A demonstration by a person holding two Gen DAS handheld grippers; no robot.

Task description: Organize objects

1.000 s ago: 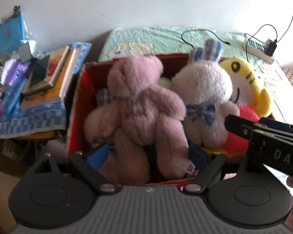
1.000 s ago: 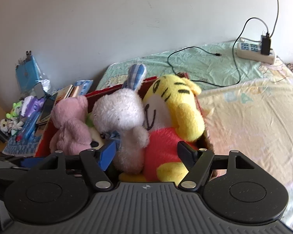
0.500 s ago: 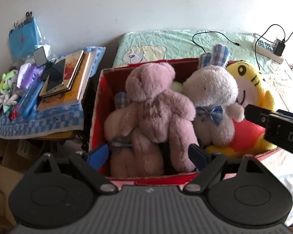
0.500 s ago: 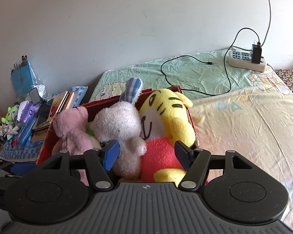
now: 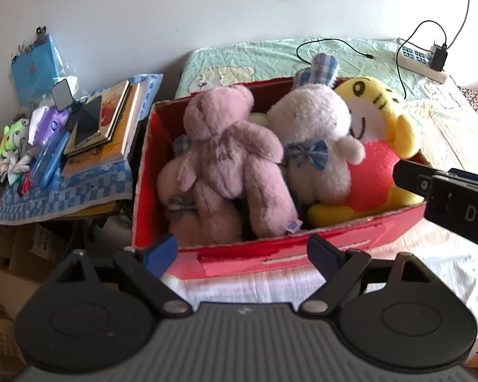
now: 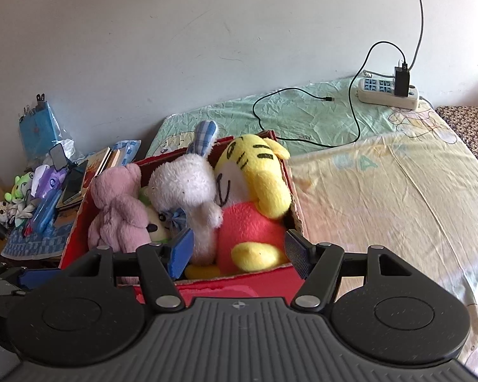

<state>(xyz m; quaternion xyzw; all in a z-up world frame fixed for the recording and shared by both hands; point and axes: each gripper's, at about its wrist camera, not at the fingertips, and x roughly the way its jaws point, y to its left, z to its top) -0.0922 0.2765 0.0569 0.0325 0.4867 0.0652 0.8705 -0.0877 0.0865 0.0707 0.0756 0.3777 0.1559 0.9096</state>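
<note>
Red box (image 5: 271, 254), pink bear (image 5: 226, 159), yellow tiger (image 5: 382, 102).

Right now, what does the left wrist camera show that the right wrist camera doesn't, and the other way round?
Left wrist only: the right gripper's body entering from the right side, and the pink bear's blue tag.

Right wrist only: the wide yellow bedsheet right of the box, and a small panda-like toy beside the pink bear.

Both: the red box holding the pink bear, white rabbit and yellow tiger; the power strip; the book stack.

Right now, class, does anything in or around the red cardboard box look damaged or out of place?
Yes. The red cardboard box has a torn front wall with paler card exposed. A black charging cable trails loose across the green bedsheet.
</note>
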